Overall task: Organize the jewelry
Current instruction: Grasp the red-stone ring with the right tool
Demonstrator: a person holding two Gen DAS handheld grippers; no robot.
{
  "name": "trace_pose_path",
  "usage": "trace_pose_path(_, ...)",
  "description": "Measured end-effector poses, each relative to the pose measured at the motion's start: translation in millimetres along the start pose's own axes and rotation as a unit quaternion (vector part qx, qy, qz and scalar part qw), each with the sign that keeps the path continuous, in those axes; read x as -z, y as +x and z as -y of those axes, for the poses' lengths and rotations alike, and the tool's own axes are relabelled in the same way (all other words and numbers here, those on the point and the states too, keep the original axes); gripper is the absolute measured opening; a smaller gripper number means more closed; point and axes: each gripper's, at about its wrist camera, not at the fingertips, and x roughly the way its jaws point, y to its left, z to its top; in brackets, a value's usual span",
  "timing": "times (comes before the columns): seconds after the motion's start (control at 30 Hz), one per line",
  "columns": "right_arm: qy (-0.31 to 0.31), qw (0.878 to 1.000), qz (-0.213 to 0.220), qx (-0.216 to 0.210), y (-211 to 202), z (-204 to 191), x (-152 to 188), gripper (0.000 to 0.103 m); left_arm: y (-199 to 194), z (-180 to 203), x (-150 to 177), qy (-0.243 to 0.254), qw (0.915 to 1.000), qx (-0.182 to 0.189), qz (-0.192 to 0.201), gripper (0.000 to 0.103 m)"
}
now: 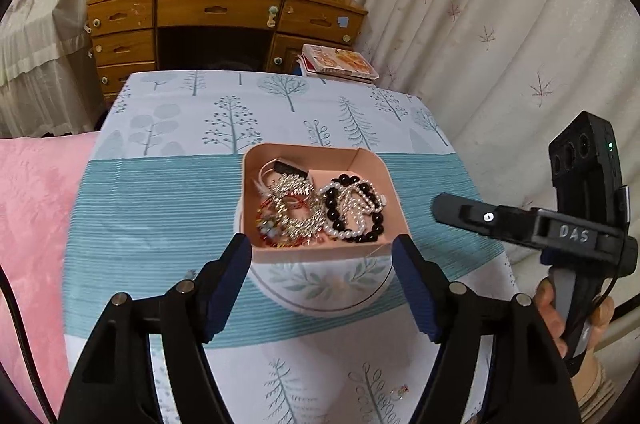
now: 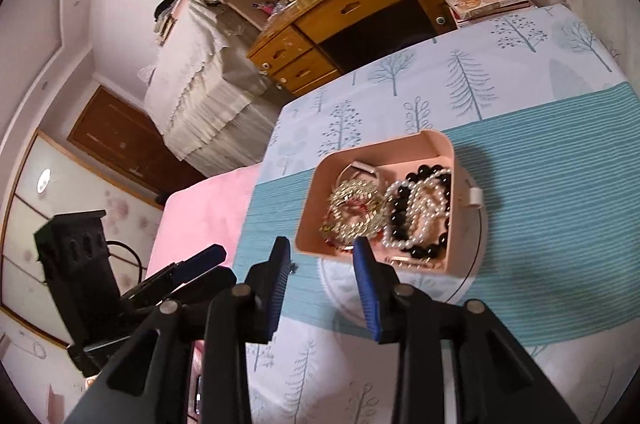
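My left gripper (image 1: 322,254) stands open, its jaws flanking the near corners of the pink jewelry tray (image 1: 394,192). My right gripper (image 2: 322,262) is open too, empty; its body reads "DAS". The tray sits on a leaf-printed bowl (image 1: 320,288), on a tree-patterned tablecloth (image 1: 168,192). Far off stands a wooden desk (image 1: 224,8).
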Motion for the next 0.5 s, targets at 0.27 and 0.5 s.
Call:
trace_pose_path(0.27, -0.083, 0.996, 0.004, 0.025, -22.3, -15.4, 30.7, 0.033, -26.8, -2.5, 36.1, 0.012, 0.9996, -0.020, 0.015, 0.071)
trace_pose_path(0.5, -0.197, 0.979, -0.047, 0.029, -18.8, -5.4, 83.2, 0.033, -27.6, 9.3, 83.1, 0.038, 0.9982, -0.040, 0.024, 0.071)
